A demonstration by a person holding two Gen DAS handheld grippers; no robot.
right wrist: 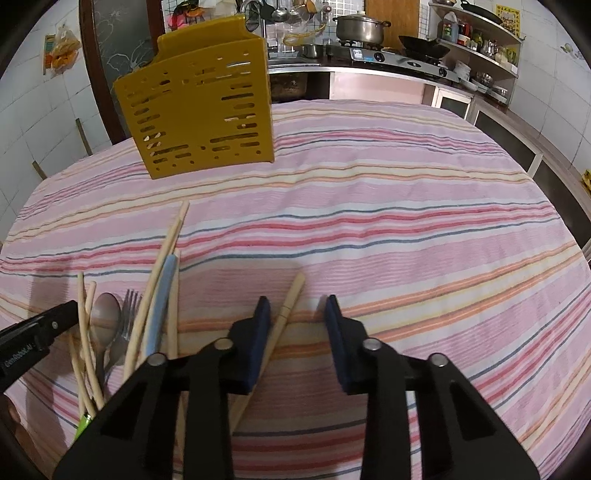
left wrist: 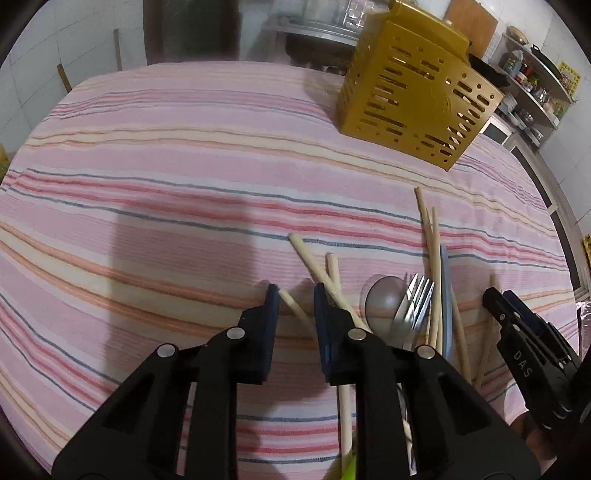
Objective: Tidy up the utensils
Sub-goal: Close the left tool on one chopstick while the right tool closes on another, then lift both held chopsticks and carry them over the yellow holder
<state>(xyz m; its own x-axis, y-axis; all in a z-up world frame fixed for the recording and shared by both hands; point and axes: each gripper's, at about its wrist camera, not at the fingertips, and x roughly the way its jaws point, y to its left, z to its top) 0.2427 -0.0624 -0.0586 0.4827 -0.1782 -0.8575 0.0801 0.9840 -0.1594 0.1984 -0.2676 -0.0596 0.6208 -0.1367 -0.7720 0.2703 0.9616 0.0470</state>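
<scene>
Several pale wooden chopsticks, a spoon [left wrist: 382, 299], a fork [left wrist: 419, 295] and a blue-handled utensil [left wrist: 446, 295] lie in a loose pile on the striped cloth. My left gripper [left wrist: 295, 295] points down at the pile's left edge. One chopstick [left wrist: 293, 306] lies between its fingers, and the gap is wider than the stick. My right gripper [right wrist: 297, 306] straddles another chopstick [right wrist: 290, 302] lying close to its left finger, with the pads not pressing on it. A golden slotted utensil holder [right wrist: 199, 107] stands upright at the far side of the table.
A pink striped tablecloth [right wrist: 406, 221] covers the table. Something small and green [right wrist: 83, 424] lies at the near end of the pile. Behind the table runs a kitchen counter with a pot [right wrist: 364, 27], a wok [right wrist: 424, 46] and shelves [right wrist: 480, 48].
</scene>
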